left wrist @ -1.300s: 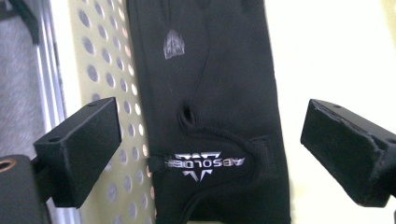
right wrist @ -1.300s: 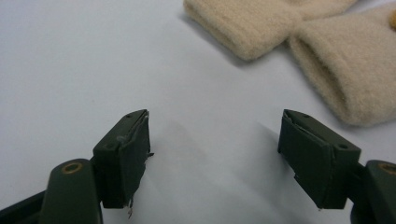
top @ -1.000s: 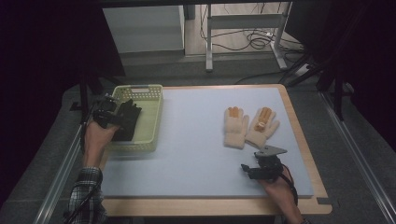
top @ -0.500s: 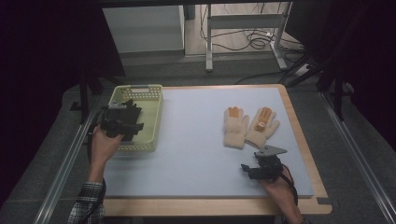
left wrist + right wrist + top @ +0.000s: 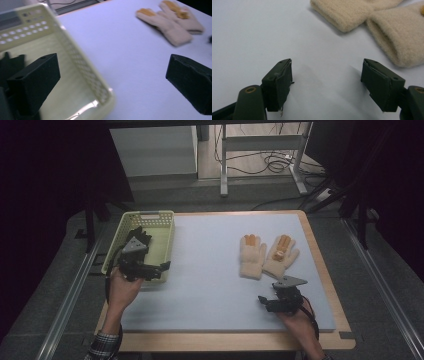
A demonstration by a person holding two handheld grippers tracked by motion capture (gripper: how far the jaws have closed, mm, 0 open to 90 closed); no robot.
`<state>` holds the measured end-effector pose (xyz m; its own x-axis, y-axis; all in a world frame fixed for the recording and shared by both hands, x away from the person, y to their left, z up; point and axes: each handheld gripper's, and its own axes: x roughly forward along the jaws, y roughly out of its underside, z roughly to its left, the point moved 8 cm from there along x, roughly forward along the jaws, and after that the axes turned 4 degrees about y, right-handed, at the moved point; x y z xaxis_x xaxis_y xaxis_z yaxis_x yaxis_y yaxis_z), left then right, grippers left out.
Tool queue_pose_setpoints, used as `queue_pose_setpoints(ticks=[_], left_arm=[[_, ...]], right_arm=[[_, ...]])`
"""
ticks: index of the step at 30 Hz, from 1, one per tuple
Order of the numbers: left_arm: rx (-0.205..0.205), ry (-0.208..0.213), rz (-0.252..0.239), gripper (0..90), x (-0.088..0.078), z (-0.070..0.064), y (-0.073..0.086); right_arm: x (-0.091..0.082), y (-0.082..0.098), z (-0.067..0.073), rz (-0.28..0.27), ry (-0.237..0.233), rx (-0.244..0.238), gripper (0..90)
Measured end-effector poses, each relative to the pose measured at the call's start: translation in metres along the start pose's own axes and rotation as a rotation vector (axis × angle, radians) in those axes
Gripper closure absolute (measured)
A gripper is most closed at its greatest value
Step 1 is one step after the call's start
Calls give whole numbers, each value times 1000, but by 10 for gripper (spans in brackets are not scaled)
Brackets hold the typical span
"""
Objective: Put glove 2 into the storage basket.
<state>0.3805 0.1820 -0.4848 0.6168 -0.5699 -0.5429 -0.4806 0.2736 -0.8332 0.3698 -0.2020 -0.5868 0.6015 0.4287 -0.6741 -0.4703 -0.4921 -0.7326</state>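
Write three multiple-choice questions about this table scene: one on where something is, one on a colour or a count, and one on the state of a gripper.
1. Where does the basket stand?
A. at the table's left edge
B. at the table's right edge
C. between the two gloves

2. How many beige gloves lie on the table?
A. one
B. two
C. four

3. How are the jaws of the right gripper?
A. shut on a glove
B. shut on nothing
C. open, nothing between them

Key: 1 A, the high view shows the pale green basket on the left side. 2 B, two gloves lie side by side on the right. 3 C, the right gripper view shows bare table between the spread jaws.
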Motion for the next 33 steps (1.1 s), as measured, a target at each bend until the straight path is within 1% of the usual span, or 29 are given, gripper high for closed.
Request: queue_pose_setpoints(ticks=[3,4,7,8,9,11,14,15,16,17,18,19,20,21,22,23,24,26,29,30,31,33], left_arm=[[25,27,5,0,3,-18,3],[40,41,10,0,5,-26,6],[55,69,9,1,11,-45,12],[65,82,14,2,14,-53,16],[71,90,18,2,16,-57,19],[88,100,35,3,23,-69,30],[106,105,60,3,34,-78,44],[106,105,60,4,34,-78,44],[106,118,77,5,41,-82,55],[105,120,88,5,45,-83,60],[105,120,88,5,45,-83,60],[106,118,113,5,53,-84,71],[106,118,113,5,53,-84,71],[108,119,129,5,56,-83,76],[112,114,148,5,59,-83,81],[126,85,168,5,64,-79,90],[126,85,168,5,64,-79,90],[117,86,185,5,67,-77,98],[116,53,205,5,70,-70,108],[102,54,217,7,70,-69,110],[91,50,216,10,70,-68,110],[88,55,221,16,71,-68,110]], right_arm=[[0,0,0,0,1,-1,247],[0,0,0,-1,0,1,247],[0,0,0,0,1,-1,247],[0,0,0,0,1,-1,247],[0,0,0,0,1,-1,247],[0,0,0,0,0,0,247],[0,0,0,0,0,-1,247],[0,0,0,0,0,-1,247],[0,0,0,0,1,-1,247],[0,0,0,0,1,0,247],[0,0,0,0,0,1,247],[0,0,0,0,1,1,247],[0,0,0,0,1,1,247],[0,0,0,0,1,0,245],[0,0,0,0,1,0,245],[0,0,0,1,1,2,240],[0,0,0,1,1,2,240],[0,0,0,1,1,2,237],[0,0,0,1,-2,2,233],[0,0,0,0,-2,2,233],[0,0,0,0,-3,3,233],[0,0,0,0,-3,3,233]])
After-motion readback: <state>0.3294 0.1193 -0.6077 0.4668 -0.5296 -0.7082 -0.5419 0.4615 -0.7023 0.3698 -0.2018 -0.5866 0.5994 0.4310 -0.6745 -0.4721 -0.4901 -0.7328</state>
